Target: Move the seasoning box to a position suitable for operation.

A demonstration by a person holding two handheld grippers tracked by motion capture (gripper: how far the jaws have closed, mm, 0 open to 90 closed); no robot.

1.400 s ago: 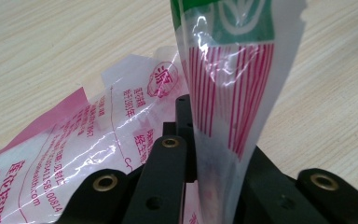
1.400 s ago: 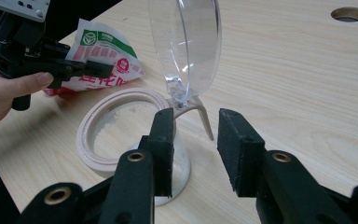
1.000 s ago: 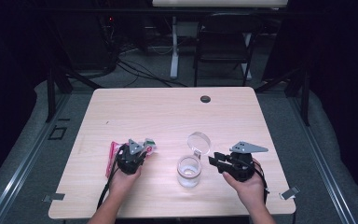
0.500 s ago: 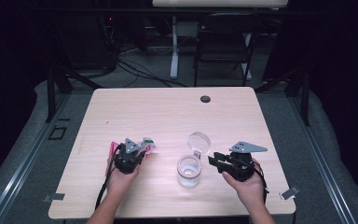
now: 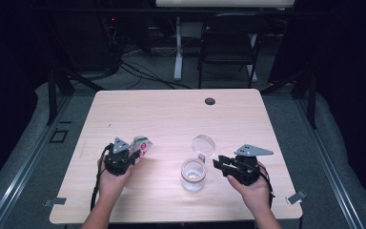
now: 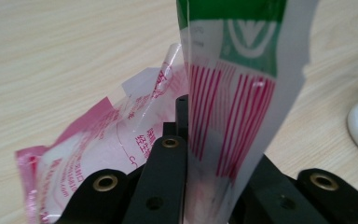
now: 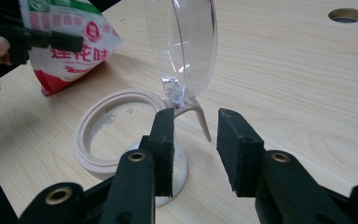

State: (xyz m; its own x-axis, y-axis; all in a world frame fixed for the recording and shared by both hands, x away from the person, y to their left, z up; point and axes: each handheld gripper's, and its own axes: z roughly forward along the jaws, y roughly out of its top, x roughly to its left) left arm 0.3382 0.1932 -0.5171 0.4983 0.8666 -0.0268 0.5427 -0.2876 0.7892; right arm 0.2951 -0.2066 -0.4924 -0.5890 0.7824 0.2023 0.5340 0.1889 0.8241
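At the left of the table [image 5: 171,114], the left gripper [image 5: 132,155] is seen clenched on a pink-and-white plastic packet [image 6: 233,93], which is held off the surface. To its right, well apart, a clear jar [image 5: 193,174] stands upright with its hinged lid [image 5: 203,145] raised open. Just beside the jar, the right gripper [image 7: 193,140] is held with jaws parted, nothing pressed between them. A dark grommet hole [image 5: 210,101] is noted at the far edge.

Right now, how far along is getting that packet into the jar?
Done: the jar stands with its lid flipped open. In hand: the left gripper is shut on the packet, held off to the jar's left. The right gripper waits open beside the jar. Left: carrying the packet over and emptying it.
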